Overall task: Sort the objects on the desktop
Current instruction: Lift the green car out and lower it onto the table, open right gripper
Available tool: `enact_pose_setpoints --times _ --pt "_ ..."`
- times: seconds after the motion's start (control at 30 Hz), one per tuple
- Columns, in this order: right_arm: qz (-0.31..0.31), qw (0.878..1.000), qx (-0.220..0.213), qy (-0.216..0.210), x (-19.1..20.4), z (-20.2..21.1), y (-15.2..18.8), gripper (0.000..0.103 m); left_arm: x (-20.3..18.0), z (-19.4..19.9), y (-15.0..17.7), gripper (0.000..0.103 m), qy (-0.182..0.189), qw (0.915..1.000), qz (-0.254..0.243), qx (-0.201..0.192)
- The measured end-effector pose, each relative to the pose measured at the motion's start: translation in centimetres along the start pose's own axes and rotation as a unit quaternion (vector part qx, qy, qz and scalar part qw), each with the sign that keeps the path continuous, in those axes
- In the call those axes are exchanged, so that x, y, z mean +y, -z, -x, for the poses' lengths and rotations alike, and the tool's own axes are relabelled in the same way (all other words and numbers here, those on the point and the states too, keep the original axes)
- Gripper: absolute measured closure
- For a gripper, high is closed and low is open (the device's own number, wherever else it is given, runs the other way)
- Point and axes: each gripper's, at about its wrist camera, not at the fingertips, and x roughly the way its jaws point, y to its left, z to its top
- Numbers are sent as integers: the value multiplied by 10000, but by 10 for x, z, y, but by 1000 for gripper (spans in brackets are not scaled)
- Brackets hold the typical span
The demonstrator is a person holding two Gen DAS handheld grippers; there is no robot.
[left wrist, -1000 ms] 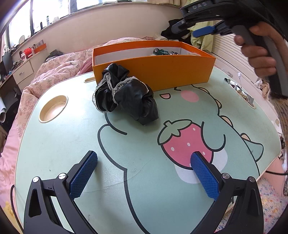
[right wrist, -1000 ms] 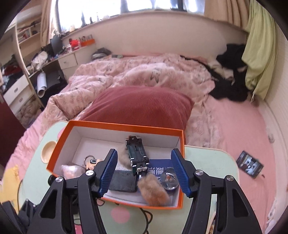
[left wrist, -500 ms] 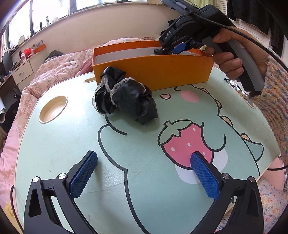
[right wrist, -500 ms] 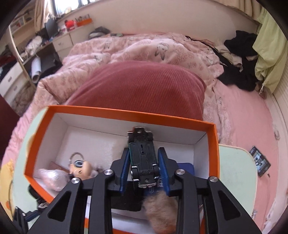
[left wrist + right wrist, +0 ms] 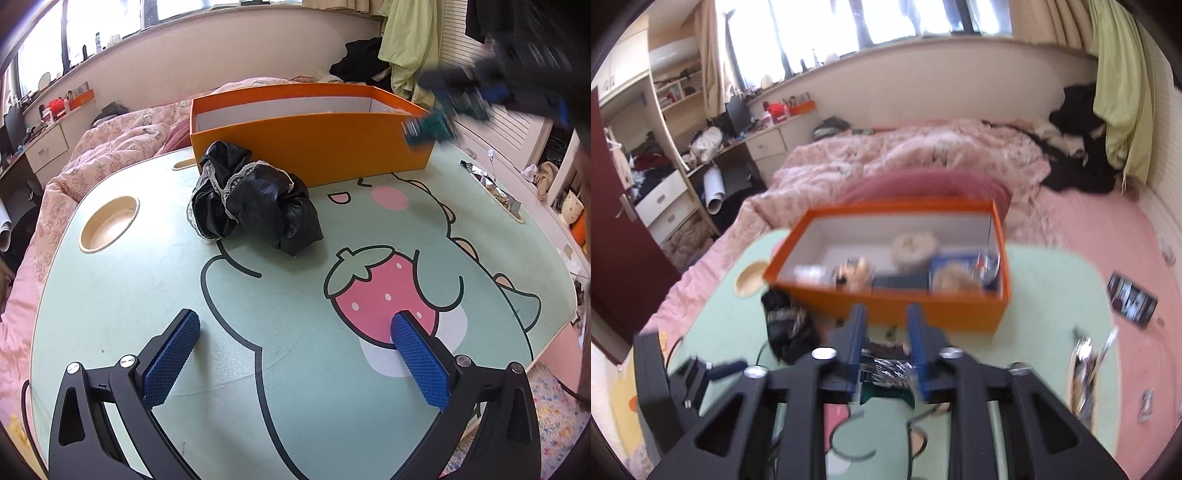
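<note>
My right gripper [image 5: 885, 363] is shut on a dark green toy car [image 5: 885, 369] and holds it in the air in front of the orange box [image 5: 905, 310]. In the left wrist view the car [image 5: 428, 127] shows blurred at the box's right end [image 5: 406, 147]. The box holds several small items, among them a fluffy pompom [image 5: 914, 247]. A black lace-trimmed scrunchie [image 5: 255, 203] lies on the table in front of the box. My left gripper [image 5: 291, 354] is open and empty, low over the table's near side.
The table [image 5: 147, 295] has a green cartoon print and a round cup recess [image 5: 109, 223] at the left. Foil wrappers [image 5: 495, 188] lie near its right edge. A bed with pink bedding [image 5: 905, 162] lies behind the box.
My right gripper closed on the toy car inside the box, lifted it out and pulled it back toward the near right. The left gripper stayed still.
</note>
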Motion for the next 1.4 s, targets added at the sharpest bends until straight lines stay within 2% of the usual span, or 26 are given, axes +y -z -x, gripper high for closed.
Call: enact_pose_setpoints --times 0.2,0.53,0.63,0.67,0.73,0.77,0.8,0.93,1.03,1.13,1.27,1.4 --pt "-56 9985 534 144 -5 -40 40 102 -1 0 2 0 -4 10000 5 -11" --pt "21 9996 278 69 3 -49 48 100 -2 2 4 0 -3 10000 15 -25" --pt "-96 9999 33 -69 1 -39 43 99 -2 2 4 0 -5 10000 13 -24" --pt "-122 9998 -58 -127 1 -33 42 96 -2 2 4 0 -2 10000 16 -24" --pt "-126 9995 -254 -139 0 -17 42 77 -1 2 5 0 -2 10000 19 -24" --pt "-96 9993 -355 -45 0 -8 43 59 -2 2 5 0 -3 10000 18 -25" --pt "-45 9990 -440 88 -1 0 45 55 -2 2 5 0 -5 10000 19 -24" --pt "-13 9970 -442 631 -10 18 63 55 -1 2 5 0 -4 10000 23 -23" --pt "-184 9989 -388 182 -24 34 87 55 -1 2 5 0 -6 10000 22 -23" --pt "426 9985 -327 -122 -16 51 109 55 -1 2 5 0 -7 10000 24 -23" --pt "1415 9898 -162 48 10 54 140 49 -1 2 5 0 -9 10000 23 -23" --pt "1417 9897 193 32 19 27 139 48 1 2 5 0 -7 10000 24 -24"
